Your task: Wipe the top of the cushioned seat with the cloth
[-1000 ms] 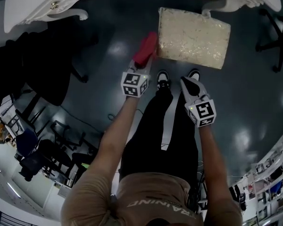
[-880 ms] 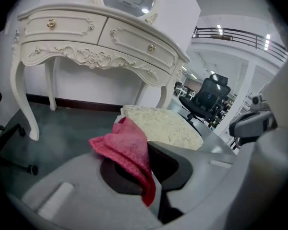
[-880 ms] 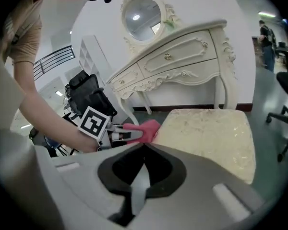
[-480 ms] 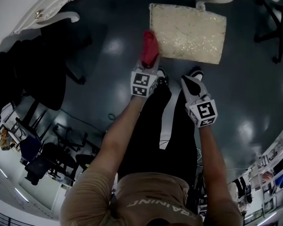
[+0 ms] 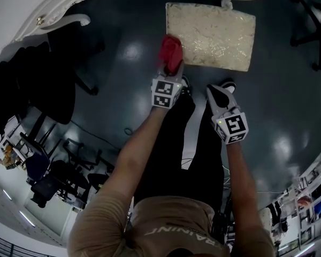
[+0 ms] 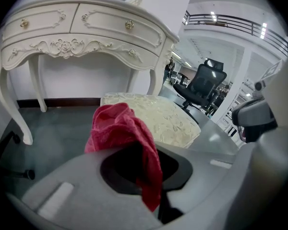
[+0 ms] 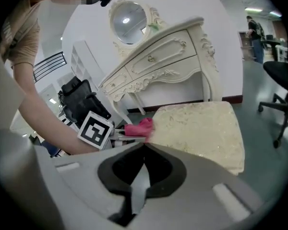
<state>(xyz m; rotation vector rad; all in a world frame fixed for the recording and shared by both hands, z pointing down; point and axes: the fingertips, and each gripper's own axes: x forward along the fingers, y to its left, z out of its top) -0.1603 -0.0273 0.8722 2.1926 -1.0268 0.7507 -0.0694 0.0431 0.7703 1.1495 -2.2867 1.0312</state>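
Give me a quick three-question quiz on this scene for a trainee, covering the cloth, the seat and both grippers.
1. True or false: the left gripper is shut on the red cloth.
2. In the head view, the cloth is at which part of the cushioned seat? A: its left edge. B: its middle. C: its right edge.
3. Fill in: the right gripper has its jaws ___, with nothing between them.
Key: 1 true; 2 A; 3 together.
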